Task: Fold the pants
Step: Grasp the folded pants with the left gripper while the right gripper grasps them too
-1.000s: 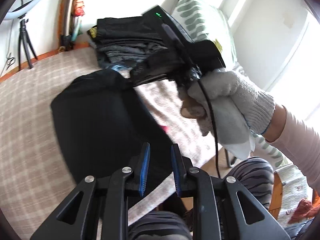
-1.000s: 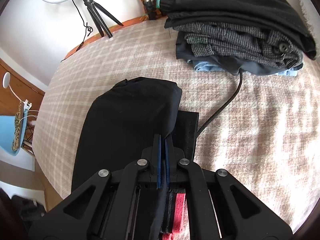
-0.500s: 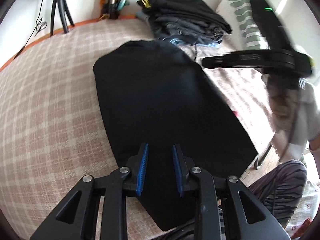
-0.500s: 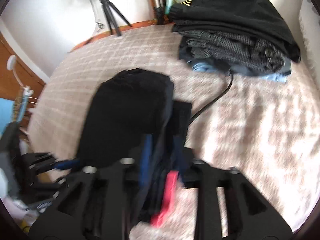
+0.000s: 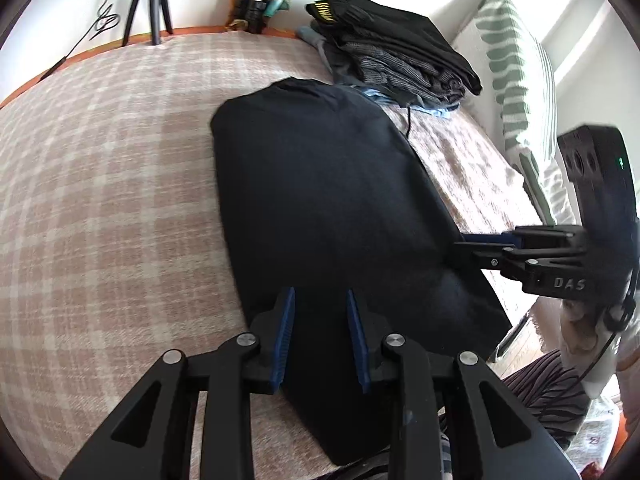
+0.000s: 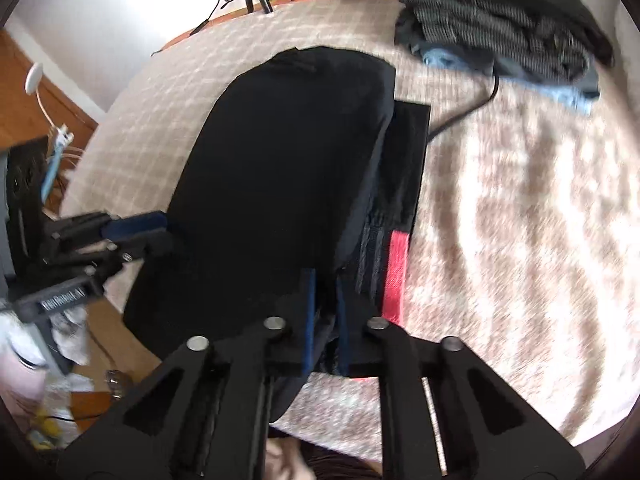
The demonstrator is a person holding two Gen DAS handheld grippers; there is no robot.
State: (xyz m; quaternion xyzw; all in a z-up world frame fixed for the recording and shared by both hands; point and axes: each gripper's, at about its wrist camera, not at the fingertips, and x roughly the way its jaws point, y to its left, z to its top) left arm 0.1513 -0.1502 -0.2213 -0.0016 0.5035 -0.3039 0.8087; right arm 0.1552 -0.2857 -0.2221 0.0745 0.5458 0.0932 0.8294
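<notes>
The black fabric pants [image 5: 332, 208] are lying lengthwise on the plaid bedspread [image 5: 100, 200]. The right gripper [image 6: 324, 304] is pinching their near right edge; the left gripper [image 5: 320, 320] is hovering open above them. With one corner gripped, the layers risk sliding askew.

Bright daylight comes from the right side and burns out the wall there. The right wrist view is blurred by motion, most on the bed cover [image 6: 500, 220]. Both fisheye views bend strongly at their dark edges.
</notes>
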